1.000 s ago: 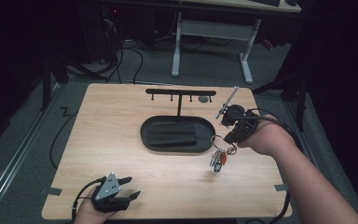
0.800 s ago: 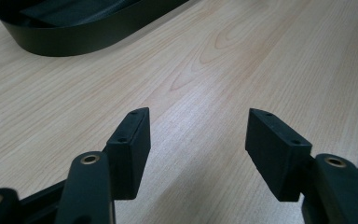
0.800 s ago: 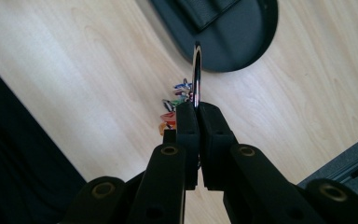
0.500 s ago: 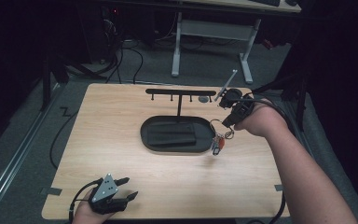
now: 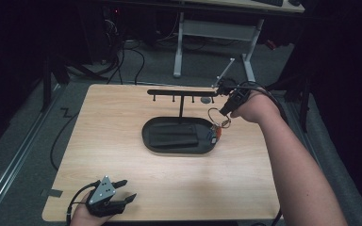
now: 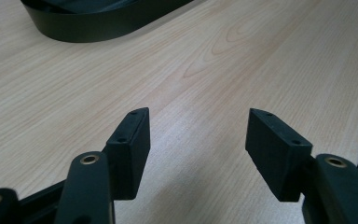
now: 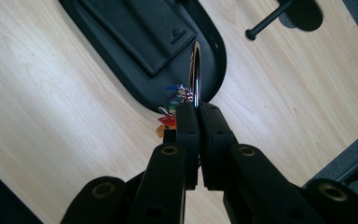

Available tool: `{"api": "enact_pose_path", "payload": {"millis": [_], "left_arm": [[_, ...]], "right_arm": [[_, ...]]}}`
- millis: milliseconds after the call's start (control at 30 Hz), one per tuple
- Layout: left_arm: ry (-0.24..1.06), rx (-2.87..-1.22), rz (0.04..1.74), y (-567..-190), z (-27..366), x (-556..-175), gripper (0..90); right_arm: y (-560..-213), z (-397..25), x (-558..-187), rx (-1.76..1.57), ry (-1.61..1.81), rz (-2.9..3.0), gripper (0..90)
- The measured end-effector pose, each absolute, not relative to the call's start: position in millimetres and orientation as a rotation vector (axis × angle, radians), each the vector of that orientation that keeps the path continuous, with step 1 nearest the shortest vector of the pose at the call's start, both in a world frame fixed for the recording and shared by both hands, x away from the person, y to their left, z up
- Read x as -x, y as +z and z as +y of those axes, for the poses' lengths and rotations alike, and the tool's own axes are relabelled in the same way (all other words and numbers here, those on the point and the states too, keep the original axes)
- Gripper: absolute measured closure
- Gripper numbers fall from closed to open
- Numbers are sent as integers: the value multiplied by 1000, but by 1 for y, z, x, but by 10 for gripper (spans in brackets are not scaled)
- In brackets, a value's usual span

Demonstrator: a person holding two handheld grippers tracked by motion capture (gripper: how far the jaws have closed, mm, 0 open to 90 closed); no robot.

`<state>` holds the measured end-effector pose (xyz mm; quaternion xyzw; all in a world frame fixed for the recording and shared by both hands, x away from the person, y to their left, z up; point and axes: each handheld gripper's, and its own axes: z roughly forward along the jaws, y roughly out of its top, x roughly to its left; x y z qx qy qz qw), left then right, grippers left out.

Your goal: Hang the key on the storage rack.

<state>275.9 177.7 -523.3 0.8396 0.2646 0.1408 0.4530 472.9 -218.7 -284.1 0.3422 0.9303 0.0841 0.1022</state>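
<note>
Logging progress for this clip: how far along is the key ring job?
Done: the right tool is shut on the key ring, lifted beside the tray. In hand: carrying it near the hook rack. Left: probably hanging it on a hook. The left tool sits open.

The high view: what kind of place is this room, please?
Probably a lab or workshop set up for recording. A wooden table stands on grey carpet, cables trail behind it, and a desk frame stands behind. The surroundings are dark.
</note>
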Motion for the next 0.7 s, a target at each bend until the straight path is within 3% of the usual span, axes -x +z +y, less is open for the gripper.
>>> {"api": "enact_pose_path", "payload": {"millis": [700], "left_arm": [[337,-2093,636,-525,175,-278,405]], "right_arm": [[-295,-219,-518,-1104,235,2716,881]]}}
